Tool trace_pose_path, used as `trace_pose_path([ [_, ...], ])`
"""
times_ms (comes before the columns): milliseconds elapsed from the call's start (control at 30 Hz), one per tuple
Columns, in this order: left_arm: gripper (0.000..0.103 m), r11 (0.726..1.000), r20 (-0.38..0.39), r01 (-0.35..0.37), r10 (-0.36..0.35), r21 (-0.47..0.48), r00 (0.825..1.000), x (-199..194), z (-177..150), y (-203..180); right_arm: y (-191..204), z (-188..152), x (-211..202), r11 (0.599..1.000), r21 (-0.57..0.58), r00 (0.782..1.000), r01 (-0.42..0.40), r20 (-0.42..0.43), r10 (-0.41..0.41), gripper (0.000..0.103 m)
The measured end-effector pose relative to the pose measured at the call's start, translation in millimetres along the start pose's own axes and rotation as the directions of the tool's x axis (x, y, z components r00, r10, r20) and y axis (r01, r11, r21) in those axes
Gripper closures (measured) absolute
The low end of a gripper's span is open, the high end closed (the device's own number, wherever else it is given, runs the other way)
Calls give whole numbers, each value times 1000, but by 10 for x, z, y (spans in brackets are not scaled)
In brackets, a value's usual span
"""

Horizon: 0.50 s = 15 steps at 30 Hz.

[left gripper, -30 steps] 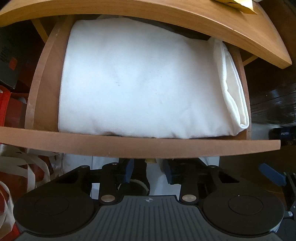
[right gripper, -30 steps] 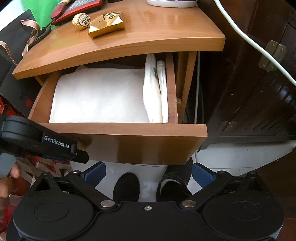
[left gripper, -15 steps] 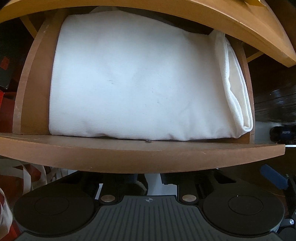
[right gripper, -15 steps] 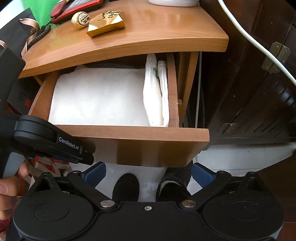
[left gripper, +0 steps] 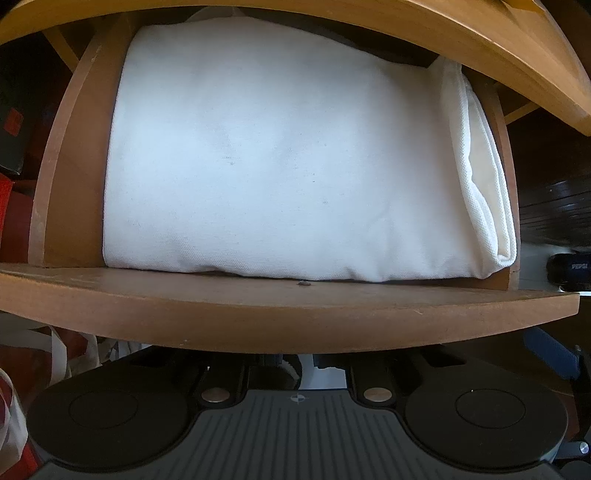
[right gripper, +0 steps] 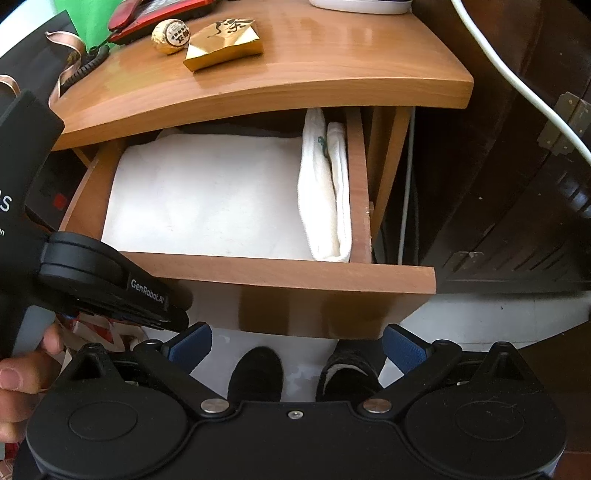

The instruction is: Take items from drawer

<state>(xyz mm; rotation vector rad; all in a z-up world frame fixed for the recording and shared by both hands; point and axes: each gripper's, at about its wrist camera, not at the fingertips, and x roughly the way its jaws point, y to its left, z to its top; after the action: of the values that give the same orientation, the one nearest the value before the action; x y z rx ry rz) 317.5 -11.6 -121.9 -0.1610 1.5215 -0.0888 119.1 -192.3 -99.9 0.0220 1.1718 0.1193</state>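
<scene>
The wooden drawer (right gripper: 295, 273) stands pulled out under the table top (right gripper: 295, 74). A large folded white cloth (left gripper: 277, 166) fills it, also in the right wrist view (right gripper: 207, 199). A narrower folded white towel (right gripper: 325, 199) stands along its right wall. My left gripper's fingers sit under the drawer's front board (left gripper: 280, 310), which hides their tips; its body (right gripper: 110, 280) shows at the left in the right wrist view. My right gripper (right gripper: 297, 347) is open and empty, just below and in front of the drawer front.
On the table top lie a gold packet (right gripper: 221, 44), a round wrapped ball (right gripper: 170, 36) and a red phone (right gripper: 147, 14). A dark wooden cabinet (right gripper: 517, 184) with a white cable (right gripper: 517, 96) stands to the right. The person's feet (right gripper: 255, 376) are below.
The left gripper has moved forward and up under the drawer front, so the board now covers its fingertips. The right gripper has moved slightly closer to the drawer.
</scene>
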Motion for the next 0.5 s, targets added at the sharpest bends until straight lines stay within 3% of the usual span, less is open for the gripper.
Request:
trace_pose_path([
  [500, 90, 999, 11, -37, 36, 21, 999, -17, -41, -103, -29, 45, 75, 1000, -6, 1000, -15, -3, 14, 3],
])
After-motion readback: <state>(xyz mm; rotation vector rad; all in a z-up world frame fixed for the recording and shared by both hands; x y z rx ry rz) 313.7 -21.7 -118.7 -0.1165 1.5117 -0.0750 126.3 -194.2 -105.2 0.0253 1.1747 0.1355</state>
